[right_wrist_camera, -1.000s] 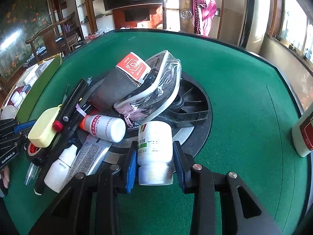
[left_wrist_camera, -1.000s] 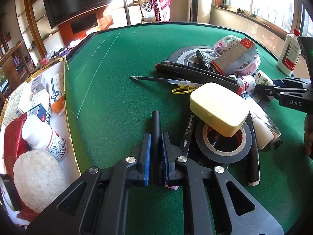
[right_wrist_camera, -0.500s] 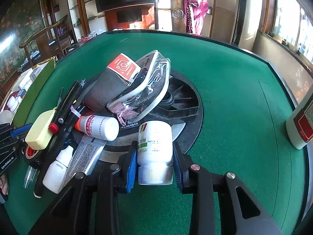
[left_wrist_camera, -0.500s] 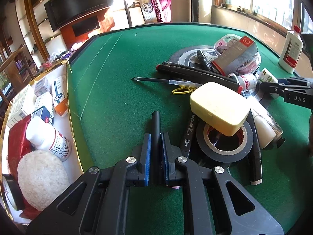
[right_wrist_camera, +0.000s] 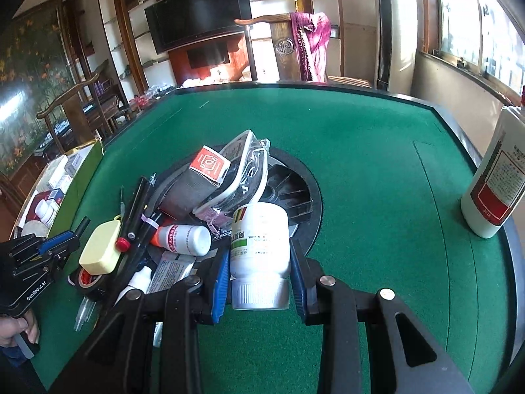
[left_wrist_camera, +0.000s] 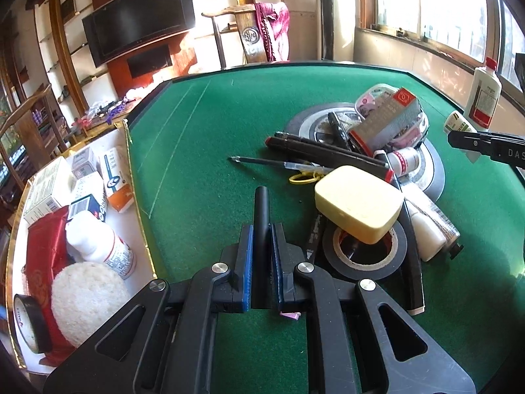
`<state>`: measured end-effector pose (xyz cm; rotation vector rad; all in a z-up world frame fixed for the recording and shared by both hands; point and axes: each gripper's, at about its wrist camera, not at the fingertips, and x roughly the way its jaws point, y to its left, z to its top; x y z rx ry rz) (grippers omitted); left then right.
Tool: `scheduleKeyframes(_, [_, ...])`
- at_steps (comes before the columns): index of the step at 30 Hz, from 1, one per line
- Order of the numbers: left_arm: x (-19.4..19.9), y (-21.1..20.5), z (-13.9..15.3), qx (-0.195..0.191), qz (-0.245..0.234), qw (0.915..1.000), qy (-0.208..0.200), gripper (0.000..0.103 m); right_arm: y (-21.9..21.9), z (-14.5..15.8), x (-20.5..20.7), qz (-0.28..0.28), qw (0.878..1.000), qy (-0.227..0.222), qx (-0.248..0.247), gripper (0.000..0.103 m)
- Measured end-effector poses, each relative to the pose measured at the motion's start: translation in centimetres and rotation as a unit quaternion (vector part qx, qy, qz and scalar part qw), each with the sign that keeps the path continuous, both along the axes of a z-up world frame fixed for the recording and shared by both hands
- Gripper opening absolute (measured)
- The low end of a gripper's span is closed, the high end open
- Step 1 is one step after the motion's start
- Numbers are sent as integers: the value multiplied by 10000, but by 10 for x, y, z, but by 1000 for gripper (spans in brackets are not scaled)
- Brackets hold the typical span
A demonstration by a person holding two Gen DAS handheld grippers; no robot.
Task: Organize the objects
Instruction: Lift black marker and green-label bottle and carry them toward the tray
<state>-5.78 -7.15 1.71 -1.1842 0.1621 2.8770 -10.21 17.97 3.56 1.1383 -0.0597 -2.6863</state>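
Left gripper [left_wrist_camera: 262, 249] was clenched on a black marker [left_wrist_camera: 261, 216]; blue pads pressed on both sides of the barrel, which stuck forward past the fingertips, over the green felt table [left_wrist_camera: 213, 151].

Right gripper [right_wrist_camera: 259, 271] grasped a white pill bottle [right_wrist_camera: 260, 249] lying along the fingers, ribbed cap toward the camera, green-striped label up. Both pads sat against its sides. The bottle hung in front of the pile, which showed behind and to the left of it.

The pile sat around a round black disc [right_wrist_camera: 295, 197] set in the table. In it: a yellow soap case [left_wrist_camera: 357, 207] resting tilted on a roll of black tape [left_wrist_camera: 364, 256]; a small white bottle with a red cap [right_wrist_camera: 183, 239] on its side; a grey pouch with a red label [right_wrist_camera: 200, 180] leaning against a clear plastic packet [right_wrist_camera: 242, 177]; several black pens [left_wrist_camera: 328, 154] crossing each other; a clear pen [left_wrist_camera: 279, 164] pointing left; a yellow rubber band [left_wrist_camera: 303, 177] beside it; a white tube [left_wrist_camera: 426, 226] to the right of the tape.

A tall white bottle with a red label [right_wrist_camera: 495, 180] stood upright near the right edge of the table, well apart from the pile.

A gold-edged white tray [left_wrist_camera: 131, 170] lay along the left edge, holding small boxes [left_wrist_camera: 95, 177], a white pill bottle [left_wrist_camera: 101, 243], a white round puff [left_wrist_camera: 85, 298], red cloth [left_wrist_camera: 46, 246] and a tape roll [left_wrist_camera: 29, 321].

A hand [right_wrist_camera: 13, 331] showed at the lower left of the right wrist view, on the left gripper's handle.
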Motion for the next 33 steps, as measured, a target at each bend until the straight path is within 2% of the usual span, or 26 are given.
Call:
scheduleKeyframes(14, [10, 1, 15, 15, 35, 9996, 269, 10, -25, 12, 14, 205, 9992, 177, -295, 33])
scheduleKeyframes(23, [42, -2, 31, 103, 222, 9987, 449, 10, -51, 21, 35, 615, 9967, 307, -425, 33])
scheduleKeyframes(33, [90, -30, 53, 42, 695, 9939, 851, 10, -78, 21, 52, 929, 9938, 363, -500, 33])
